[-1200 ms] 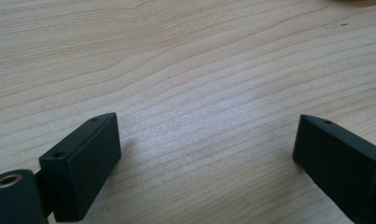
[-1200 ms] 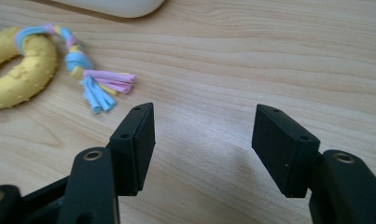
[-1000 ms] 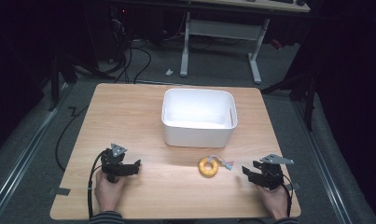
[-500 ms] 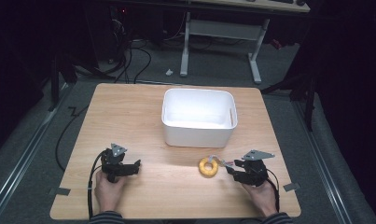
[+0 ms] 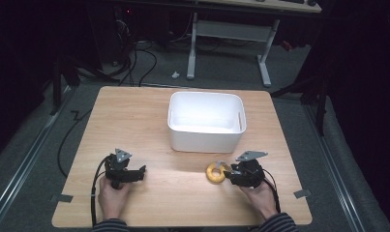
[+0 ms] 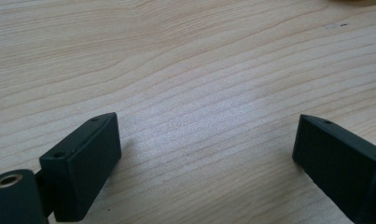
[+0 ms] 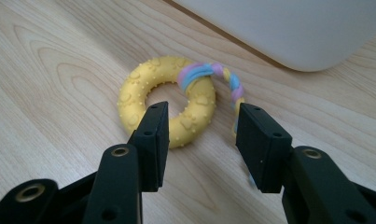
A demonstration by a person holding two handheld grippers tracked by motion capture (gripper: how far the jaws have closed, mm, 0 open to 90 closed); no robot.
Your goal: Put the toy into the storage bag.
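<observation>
A yellow rubber ring toy [image 5: 214, 172] with a pastel braided rope [image 7: 225, 79] looped through it lies flat on the wooden table [image 5: 134, 121], just in front of the white bin [image 5: 205, 140]. My right gripper [image 5: 226, 173] is at the ring's right side. In the right gripper view its jaws stand apart on either side of the near right part of the ring [image 7: 143, 88], one jaw over the hole and the other outside the rope, and the right gripper [image 7: 203, 114] is open. My left gripper [image 5: 142, 171] rests near the front left of the table, wide open over bare wood [image 6: 206, 154].
The white bin [image 7: 288, 28] is open-topped, looks empty and sits at the middle back of the table. A person's hands [image 5: 112, 198] hold both grippers from the front edge. Bits of tape [image 5: 61, 197] mark the table's front corners. Desk legs and cables stand on the floor beyond.
My right gripper has moved left across the table from the front right to the ring, and its jaws now straddle the ring's side. The left gripper has stayed in place.
</observation>
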